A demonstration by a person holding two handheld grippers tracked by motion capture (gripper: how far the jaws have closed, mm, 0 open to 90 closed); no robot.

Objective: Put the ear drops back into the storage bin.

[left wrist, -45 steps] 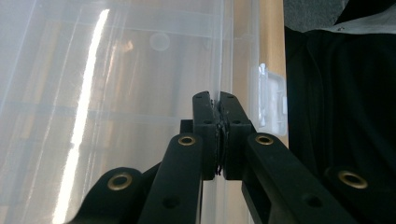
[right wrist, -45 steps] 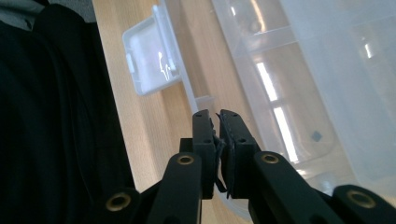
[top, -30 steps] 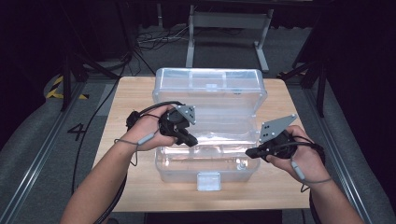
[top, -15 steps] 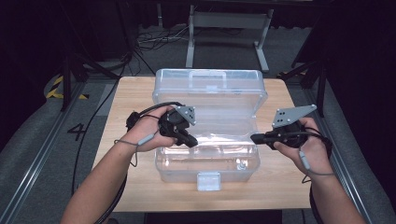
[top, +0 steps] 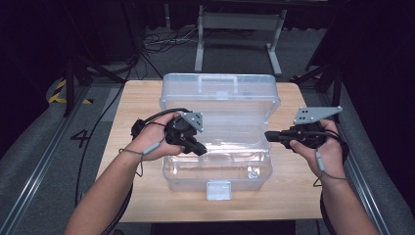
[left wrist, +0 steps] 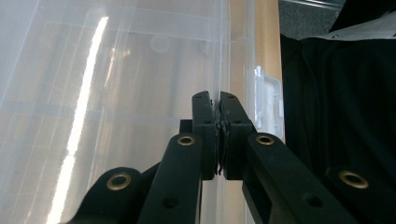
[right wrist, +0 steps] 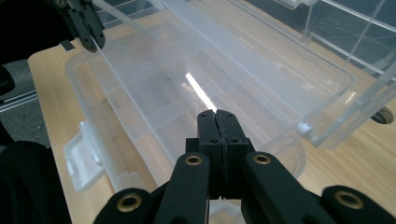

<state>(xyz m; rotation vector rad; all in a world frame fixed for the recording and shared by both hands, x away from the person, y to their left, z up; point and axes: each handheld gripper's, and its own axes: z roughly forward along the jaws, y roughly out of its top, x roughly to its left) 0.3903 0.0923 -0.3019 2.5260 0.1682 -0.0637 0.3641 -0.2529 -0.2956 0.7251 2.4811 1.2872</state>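
A clear plastic toolbox (top: 186, 178) stands open on the wooden table, its lid (top: 220, 93) folded back. A clear divided tray (right wrist: 224, 60) lies along the top of the base. My left gripper (top: 198, 147) is shut on the thin clear rim of that tray (left wrist: 116, 93) at its left end; the rim runs up from between the pads of my left gripper (left wrist: 218, 100). It also appears far off in the right gripper view (right wrist: 88, 32). My right gripper (top: 268, 135) hovers just off the box's right end, pointing left. Its jaws (right wrist: 217, 116) are shut with nothing between them.
The box's white front latch (top: 219, 190) hangs open near the table's front edge and also appears as the latch (right wrist: 81, 161) beside the tray. Bare wooden tabletop (top: 132, 107) runs left and right of the box. Black cables and a metal stand (top: 235, 29) lie on the floor beyond.
My right gripper has lifted off the box's front right corner and moved back and slightly right, still shut. The left gripper has kept its hold and place.
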